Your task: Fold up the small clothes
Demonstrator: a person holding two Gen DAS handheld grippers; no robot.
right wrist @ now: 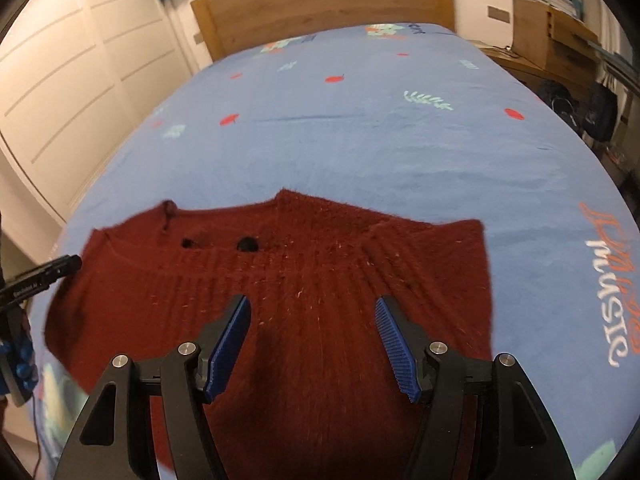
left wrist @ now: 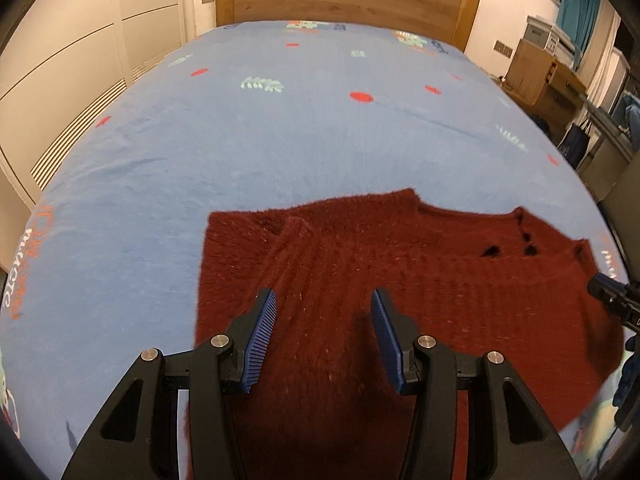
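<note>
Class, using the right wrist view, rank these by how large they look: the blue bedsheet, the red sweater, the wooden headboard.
1. Blue bedsheet
2. Red sweater, though nearness to the camera inflates it
3. Wooden headboard, farthest away, so its true size is unsure

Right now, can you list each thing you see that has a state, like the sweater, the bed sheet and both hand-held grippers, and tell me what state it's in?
Sweater: dark red, spread flat on the bed, unfolded.
Bed sheet: blue, printed, lightly creased, under the sweater.
Left hand-held gripper: open, nothing between its pads, over the sweater.
Right hand-held gripper: open, nothing held, over the sweater.
</note>
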